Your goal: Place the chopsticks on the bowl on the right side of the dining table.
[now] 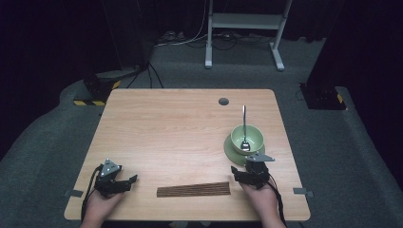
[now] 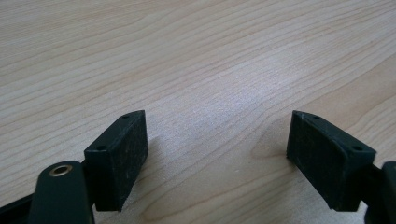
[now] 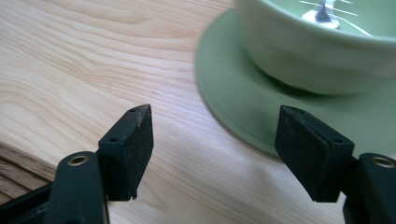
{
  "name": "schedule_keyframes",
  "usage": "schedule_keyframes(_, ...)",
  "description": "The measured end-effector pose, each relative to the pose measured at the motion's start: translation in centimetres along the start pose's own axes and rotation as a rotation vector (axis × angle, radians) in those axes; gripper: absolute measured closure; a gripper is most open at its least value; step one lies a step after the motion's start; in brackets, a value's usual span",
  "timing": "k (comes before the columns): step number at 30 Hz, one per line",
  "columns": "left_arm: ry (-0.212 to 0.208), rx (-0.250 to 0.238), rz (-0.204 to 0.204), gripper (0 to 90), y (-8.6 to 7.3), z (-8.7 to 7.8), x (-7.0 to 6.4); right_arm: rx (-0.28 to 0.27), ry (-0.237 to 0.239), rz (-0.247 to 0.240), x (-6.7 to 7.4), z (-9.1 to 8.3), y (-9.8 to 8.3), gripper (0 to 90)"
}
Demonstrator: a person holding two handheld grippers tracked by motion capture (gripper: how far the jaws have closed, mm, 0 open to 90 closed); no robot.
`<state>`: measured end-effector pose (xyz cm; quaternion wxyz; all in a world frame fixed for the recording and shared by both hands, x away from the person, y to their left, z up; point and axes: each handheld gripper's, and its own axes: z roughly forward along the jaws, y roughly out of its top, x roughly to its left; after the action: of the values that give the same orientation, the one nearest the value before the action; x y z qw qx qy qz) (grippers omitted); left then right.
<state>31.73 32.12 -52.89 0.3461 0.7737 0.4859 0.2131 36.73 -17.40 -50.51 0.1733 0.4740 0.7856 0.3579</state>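
A green bowl stands on a green saucer at the table's right side, with a metal spoon leaning in it. My right gripper sits just in front of the saucer, open and empty. In the right gripper view the jaws of that gripper stand wide apart, with the saucer rim and the bowl close ahead at right. My left gripper rests near the front left corner, open. In the left gripper view, that gripper has only bare wood between its jaws.
A dark brown slatted mat lies flat near the front edge between the two hands; its edge shows at the lower left of the right gripper view. A round cable hole sits at the far side of the wooden table.
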Motion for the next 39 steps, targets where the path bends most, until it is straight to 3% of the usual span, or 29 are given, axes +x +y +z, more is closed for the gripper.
schedule_keyframes(1,0.002,0.001,0.000,20.4,0.0,0.0,0.0,0.007,0.023,0.000,0.4,0.3,0.2,29.9)
schedule_keyframes(15,0.022,0.011,-0.017,16.1,0.1,0.1,0.1,0.018,0.134,-0.083,3.8,1.5,0.7,36.3)
schedule_keyframes(26,0.026,0.010,-0.015,16.0,0.1,0.2,0.0,0.028,0.232,-0.192,7.2,2.2,0.6,42.8)
schedule_keyframes(29,0.025,0.008,-0.014,16.8,0.1,0.1,0.0,0.040,0.271,-0.223,7.7,2.3,0.5,47.5)
schedule_keyframes(39,0.027,0.006,-0.018,17.9,0.1,0.1,0.1,0.063,0.299,-0.252,8.2,2.6,0.4,53.1)
